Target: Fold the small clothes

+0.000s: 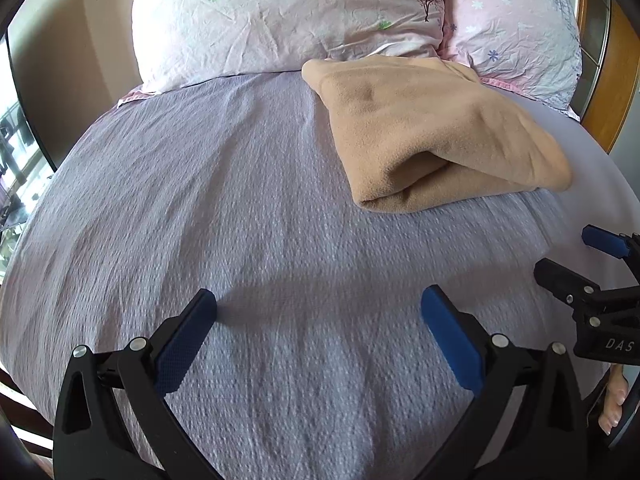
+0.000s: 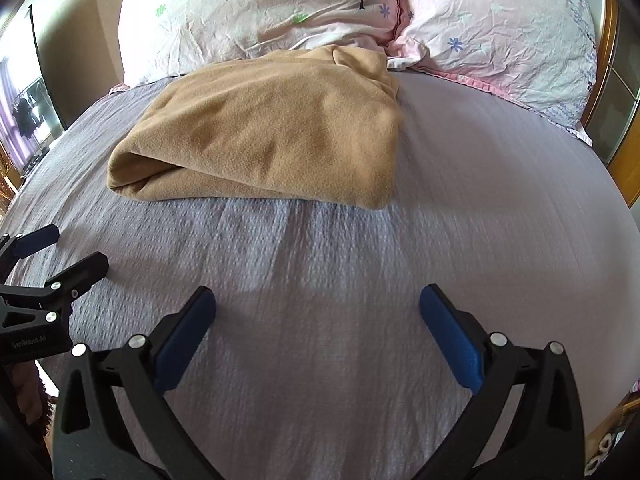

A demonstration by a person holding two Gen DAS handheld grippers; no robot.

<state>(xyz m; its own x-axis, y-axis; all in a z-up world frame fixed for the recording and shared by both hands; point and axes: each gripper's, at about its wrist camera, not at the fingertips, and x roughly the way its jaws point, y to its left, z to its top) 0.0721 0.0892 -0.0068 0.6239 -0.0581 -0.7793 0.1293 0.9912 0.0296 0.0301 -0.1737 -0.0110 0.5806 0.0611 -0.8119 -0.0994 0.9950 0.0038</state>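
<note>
A: What is worrying you, going left to right?

B: The left gripper [image 1: 318,312] is hovering over bare lilac bedspread [image 1: 200,200], jaws spread wide and gripping nothing. The tan fleece garment [image 1: 432,132] is lying well ahead of it and to its right, its far end touching the floral pillows [image 1: 280,20]. It is looking already folded, but its near edge is gaping, so I am guessing a careless nudge could spring the layers apart.

A: And the right side?

B: The right gripper [image 2: 318,312] is likewise hanging low over the bedspread [image 2: 480,200], jaws parted and empty, with the garment [image 2: 272,132] ahead, slightly to its left. Both tools are pointing toward the headboard, side by side. A pad pinching bedspread along with the fleece could be dragging the whole fold askew.
</note>
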